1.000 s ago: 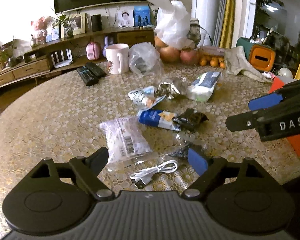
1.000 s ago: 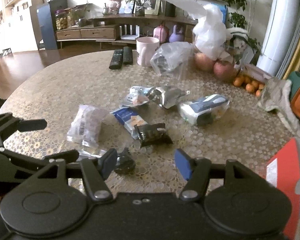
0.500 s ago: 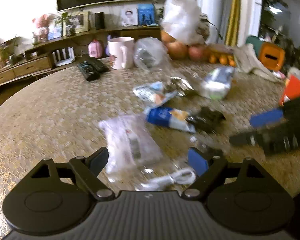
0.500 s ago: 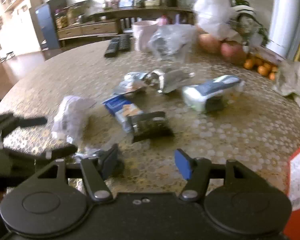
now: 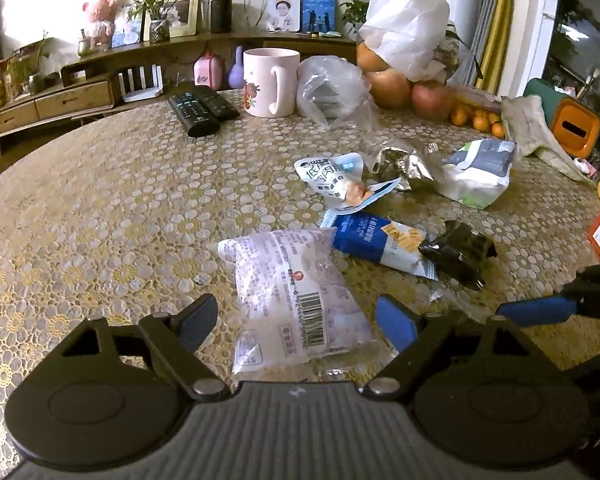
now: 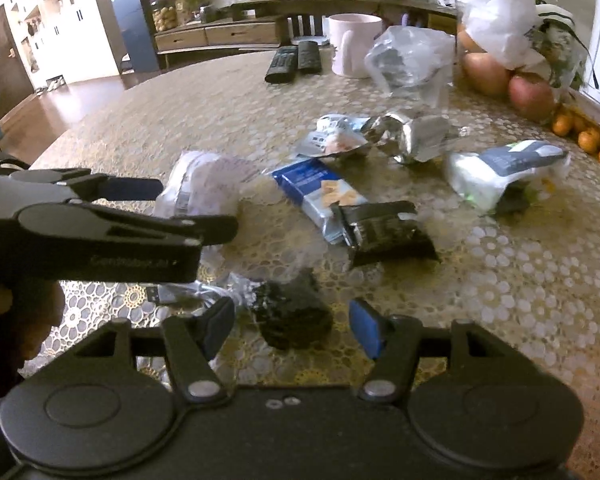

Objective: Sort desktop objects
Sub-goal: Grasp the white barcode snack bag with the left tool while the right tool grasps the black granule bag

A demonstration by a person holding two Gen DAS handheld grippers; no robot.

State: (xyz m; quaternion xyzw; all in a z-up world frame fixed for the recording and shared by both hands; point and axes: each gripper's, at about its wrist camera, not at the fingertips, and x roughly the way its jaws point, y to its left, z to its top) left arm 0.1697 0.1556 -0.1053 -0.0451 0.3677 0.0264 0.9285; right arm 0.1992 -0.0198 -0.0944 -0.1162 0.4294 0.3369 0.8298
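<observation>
Both grippers are spread wide, gripping nothing: the left gripper [image 5: 296, 316] straddles the pale snack packet [image 5: 296, 300], whose long axis runs away from it; the right gripper [image 6: 292, 326] frames a dark crumpled lump [image 6: 292, 316]; blue biscuit pack [image 5: 376, 240] beyond

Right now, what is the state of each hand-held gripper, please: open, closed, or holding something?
Left hand-held gripper: open, holding nothing, straddling the clear snack bag.
Right hand-held gripper: open, holding nothing, around the dark crumpled wrapper.
</observation>
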